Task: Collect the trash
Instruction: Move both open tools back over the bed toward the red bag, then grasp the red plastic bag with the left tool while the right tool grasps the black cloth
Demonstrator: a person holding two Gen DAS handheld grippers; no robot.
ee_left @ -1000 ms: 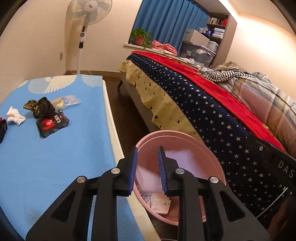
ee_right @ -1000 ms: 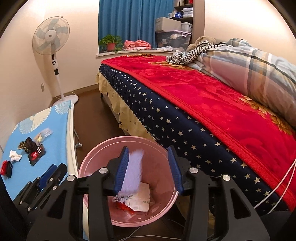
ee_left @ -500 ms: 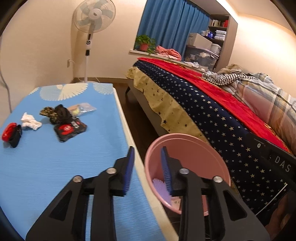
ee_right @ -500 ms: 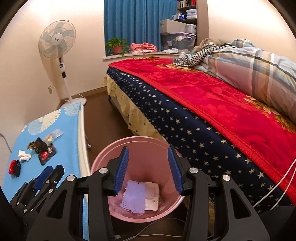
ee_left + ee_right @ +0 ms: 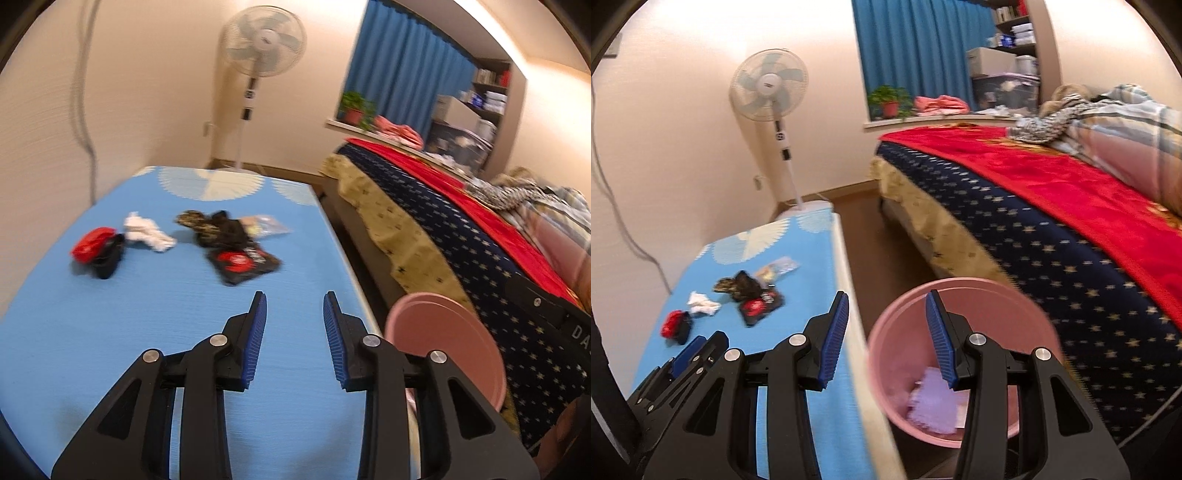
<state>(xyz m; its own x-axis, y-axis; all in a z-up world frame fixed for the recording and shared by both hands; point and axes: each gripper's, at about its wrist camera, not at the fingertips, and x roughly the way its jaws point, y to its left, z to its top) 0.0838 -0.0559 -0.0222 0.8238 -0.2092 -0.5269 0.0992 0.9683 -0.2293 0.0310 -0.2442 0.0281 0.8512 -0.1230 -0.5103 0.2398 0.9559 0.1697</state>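
**Trash on blue table, bin alongside – both grippers empty**

Trash lies in a loose cluster on the far half of the blue cloth-covered table [image 5: 110, 332]: a crumpled white tissue [image 5: 147, 233], a red-and-black crumpled wrapper [image 5: 96, 250] to its left, a black snack packet with a red crab print [image 5: 243, 261], a dark mottled wad [image 5: 214, 227] touching that packet's far side, and a clear plastic bag [image 5: 264, 225] just behind. Frames are motion-blurred; finer detail is unreadable.

The round pink plastic bin [image 5: 897, 332] stands on the floor between the table's edge and the bed with the navy star-print cover [image 5: 1052, 258]. Inside it: a lilac sheet [image 5: 931, 402] over white paper.

Left gripper [image 5: 294, 334] – jaws spread, nothing between them, above the table's near half, short of the trash. Right gripper [image 5: 886, 334] – jaws wide apart, empty, straddling the table edge and the bin's rim.

A white pedestal fan [image 5: 258, 44] stands beyond the table.
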